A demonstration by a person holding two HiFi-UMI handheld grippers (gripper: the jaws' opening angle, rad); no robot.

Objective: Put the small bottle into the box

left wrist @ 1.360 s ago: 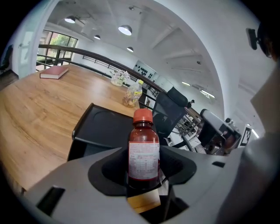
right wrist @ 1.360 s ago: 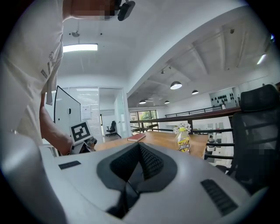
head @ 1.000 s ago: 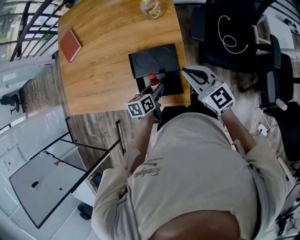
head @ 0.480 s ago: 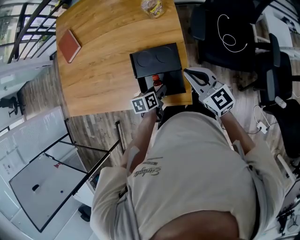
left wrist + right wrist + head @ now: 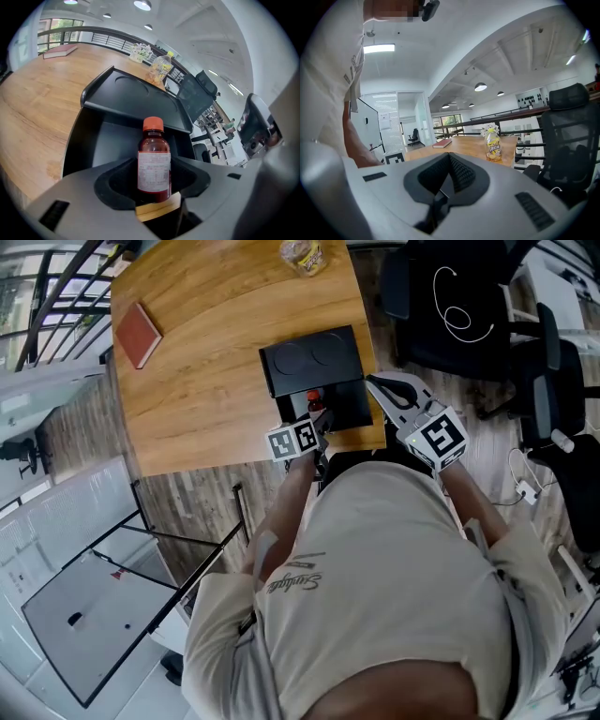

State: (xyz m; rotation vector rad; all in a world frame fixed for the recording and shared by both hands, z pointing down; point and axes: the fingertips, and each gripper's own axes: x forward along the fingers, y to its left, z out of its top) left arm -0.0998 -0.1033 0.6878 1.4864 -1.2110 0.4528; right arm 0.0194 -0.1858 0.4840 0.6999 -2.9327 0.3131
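Centre of the head view: light wooden table (image 5: 216, 352), with a black hinged box (image 5: 349, 414) open at its near edge and its lid (image 5: 311, 357) tipped back. Left gripper (image 5: 317, 418) reaches into the lower left of the box opening. Only the orange cap of the small brown bottle (image 5: 315, 399) shows at its tip. Right gripper (image 5: 373, 382) hangs just right of the box, off the table edge. It touches nothing.

Left gripper view: jaws clamped on the bottle's labelled body, bottle upright. The box cavity fills the middle of the frame behind it. A wooden strip shows below the bottle's base. Judgement: the bottle sits over the near wall and is not yet settled on the box floor. Cannot tell whether the base clears the rim.

Right gripper view: jaws closed together, nothing between them. A red book (image 5: 442, 143) and a yellow-labelled clear packet (image 5: 492, 145) lie far off on the table.

Step in hand, as judged: placing.
- Carry the bottle forward past the near wall.
- Keep it vertical while lowering.
- Let go only once the base rests flat.
- Keep clear of the lid.
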